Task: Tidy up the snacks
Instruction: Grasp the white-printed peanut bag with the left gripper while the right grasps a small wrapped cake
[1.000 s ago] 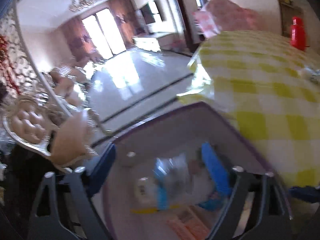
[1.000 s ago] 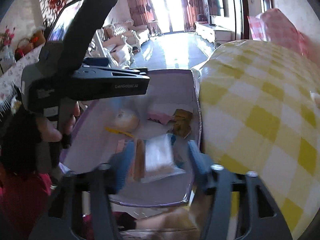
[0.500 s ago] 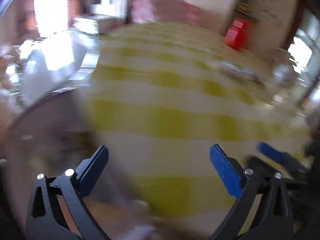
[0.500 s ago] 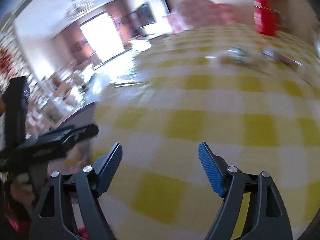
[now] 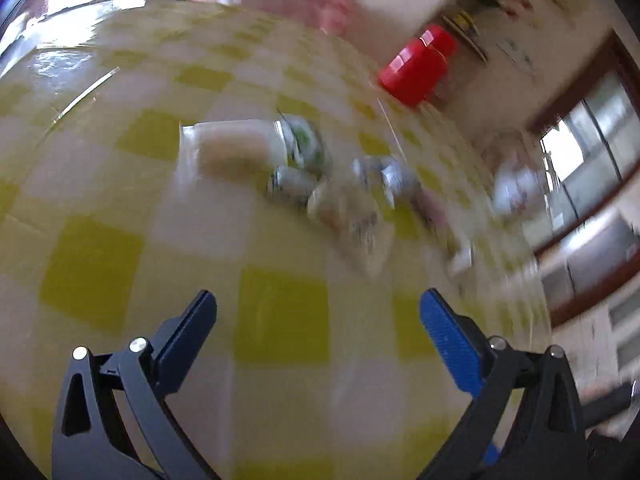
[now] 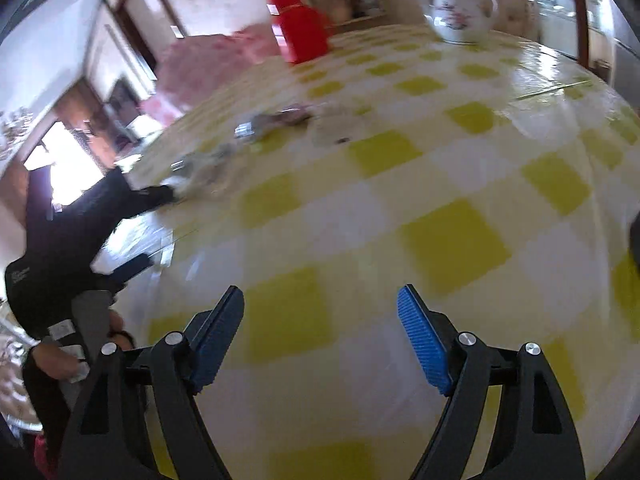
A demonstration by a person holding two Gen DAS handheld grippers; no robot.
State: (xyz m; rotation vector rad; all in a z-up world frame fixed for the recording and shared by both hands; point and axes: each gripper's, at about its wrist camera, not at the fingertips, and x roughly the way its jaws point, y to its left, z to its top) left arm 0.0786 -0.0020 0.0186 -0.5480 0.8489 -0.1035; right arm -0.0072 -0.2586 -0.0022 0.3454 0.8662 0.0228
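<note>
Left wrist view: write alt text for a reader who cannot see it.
The open left gripper, nothing between its blue fingers, hangs over a yellow-and-white checked tablecloth. Ahead lies a blurred cluster of wrapped snacks, the largest a pale packet. Beyond them stand a red container and, to the right, a white teapot.

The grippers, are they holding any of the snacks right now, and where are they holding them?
No, nothing is held. The left gripper and right gripper are both open and empty above the checked tablecloth; the snack packets lie farther off, untouched.
</note>
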